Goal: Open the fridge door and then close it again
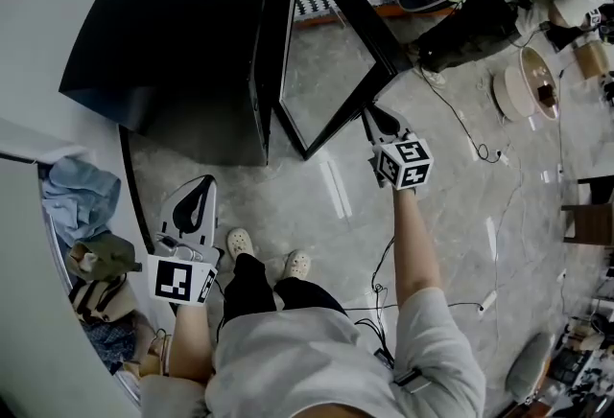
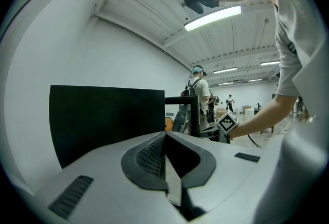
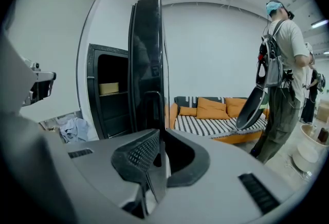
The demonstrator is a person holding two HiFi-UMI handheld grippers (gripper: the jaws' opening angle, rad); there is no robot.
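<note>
The black fridge point(image 1: 173, 33) stands at the upper left of the head view. Its glass door point(image 1: 326, 71) is swung well open toward me. My right gripper point(image 1: 374, 119) is at the door's free edge, jaws shut. In the right gripper view the door point(image 3: 149, 53) is edge-on straight ahead, and its thin dark handle point(image 3: 150, 110) rises just beyond the tips of my right gripper point(image 3: 160, 138). The open cabinet point(image 3: 110, 105) shows shelves and a yellowish box point(image 3: 109, 88). My left gripper point(image 1: 192, 200) hangs low by my feet, shut and empty; my left gripper point(image 2: 165, 138) points at the fridge side point(image 2: 103, 120).
A sofa with orange cushions point(image 3: 221, 112) stands behind the door. A person with a backpack point(image 3: 280, 74) holds a pan at the right. Heaped clothes point(image 1: 86, 215) lie at my left. Cables point(image 1: 460, 124) cross the glossy floor, and a round white object point(image 1: 523, 85) sits at the right.
</note>
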